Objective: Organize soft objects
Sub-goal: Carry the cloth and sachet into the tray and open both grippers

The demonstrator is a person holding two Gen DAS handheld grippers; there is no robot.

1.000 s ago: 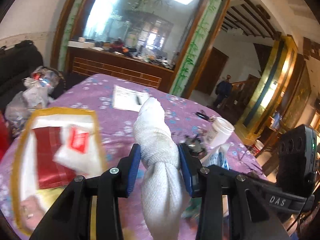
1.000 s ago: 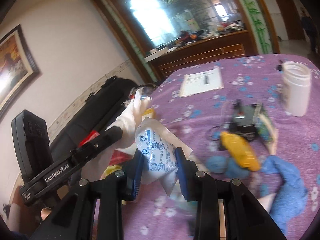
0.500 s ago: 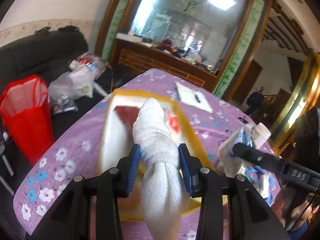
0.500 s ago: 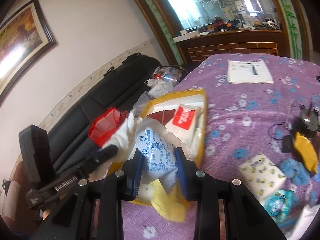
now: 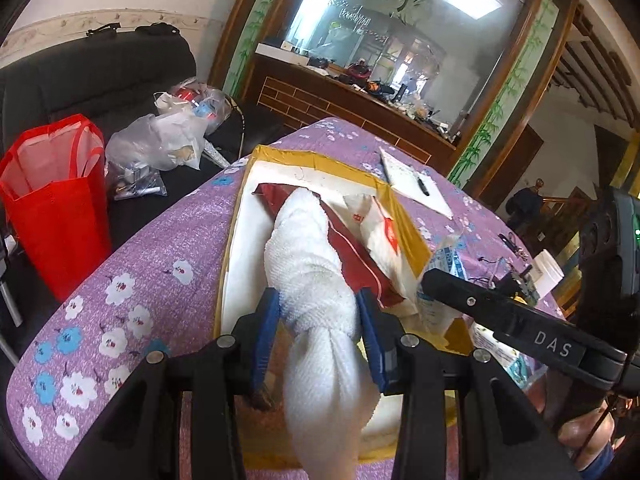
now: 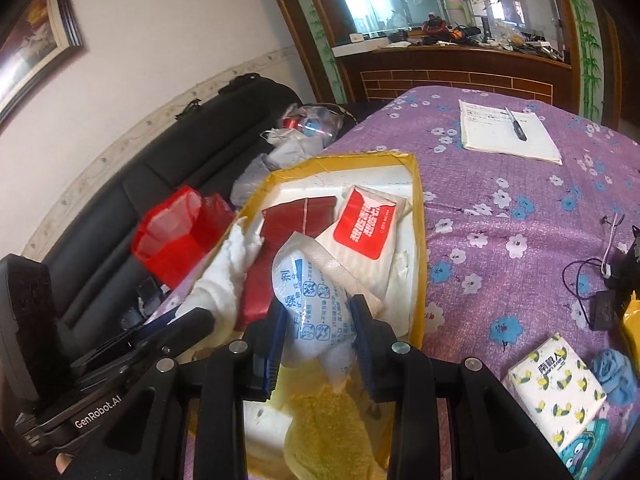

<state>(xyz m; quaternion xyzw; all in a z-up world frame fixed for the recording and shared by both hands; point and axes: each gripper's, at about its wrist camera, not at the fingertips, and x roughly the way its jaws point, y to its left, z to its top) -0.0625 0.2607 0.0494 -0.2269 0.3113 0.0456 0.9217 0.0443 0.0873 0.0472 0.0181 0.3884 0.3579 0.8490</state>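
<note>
Here the left gripper [image 5: 318, 320] sits at the bottom centre of the left wrist view, its blue pads pinching a knotted white towel [image 5: 312, 276] that stands up between them and hangs down past the lower edge of the frame. The towel's upper end leans over the yellow-rimmed tray [image 5: 236, 216], which fills the middle of that view on the purple flowered tablecloth [image 5: 160, 264]. In the right wrist view the right gripper [image 6: 320, 336] is at the bottom centre, its pads clamped on a white sachet with blue print [image 6: 312, 300], held above the near end of the same tray. Inside the tray lie a dark red flat pack [image 6: 288, 232] and, just to its right, a white tissue pack with a red label [image 6: 368, 224]; a yellow fluffy cloth [image 6: 320, 432] lies at the tray's near end, under the right gripper. At the lower right of the right wrist view, on the tablecloth well apart from the tray, are a lemon-print tissue pack [image 6: 556, 388] and a blue cloth [image 6: 616, 372] just beside it. A notepad with a pen [image 6: 508, 132] is at the upper right. A red bag [image 5: 56, 200] stands at the left of the left wrist view, off the table
</note>
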